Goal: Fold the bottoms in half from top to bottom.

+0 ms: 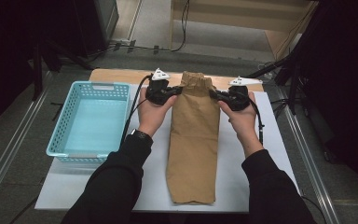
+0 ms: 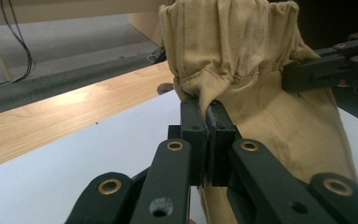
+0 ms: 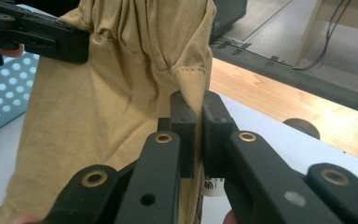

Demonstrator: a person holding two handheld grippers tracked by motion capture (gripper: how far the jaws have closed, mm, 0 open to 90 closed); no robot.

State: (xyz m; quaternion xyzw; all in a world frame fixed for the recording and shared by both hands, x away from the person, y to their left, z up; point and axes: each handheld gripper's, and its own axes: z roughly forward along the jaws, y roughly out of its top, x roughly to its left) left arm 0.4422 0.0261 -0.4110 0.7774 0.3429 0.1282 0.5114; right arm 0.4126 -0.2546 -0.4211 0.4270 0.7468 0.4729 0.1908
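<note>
Tan folded trousers (image 1: 193, 140) stretch lengthwise down the white table top (image 1: 270, 154), their gathered waistband (image 1: 196, 84) at the far end, lifted off the surface. My left gripper (image 1: 179, 90) is shut on the waistband's left edge; in the left gripper view its jaws pinch the tan hem (image 2: 205, 100). On the right edge of the waistband my right gripper (image 1: 213, 94) is shut, with the cloth (image 3: 193, 88) pressed between its jaws. Each gripper view also shows the other gripper clamped on the far side of the band.
A light blue perforated basket (image 1: 91, 122) stands at the table's left. A strip of bare wood (image 1: 116, 75) borders the far edge. Beyond it lie floor cables and dark stands. The person's black sleeves come in from the bottom.
</note>
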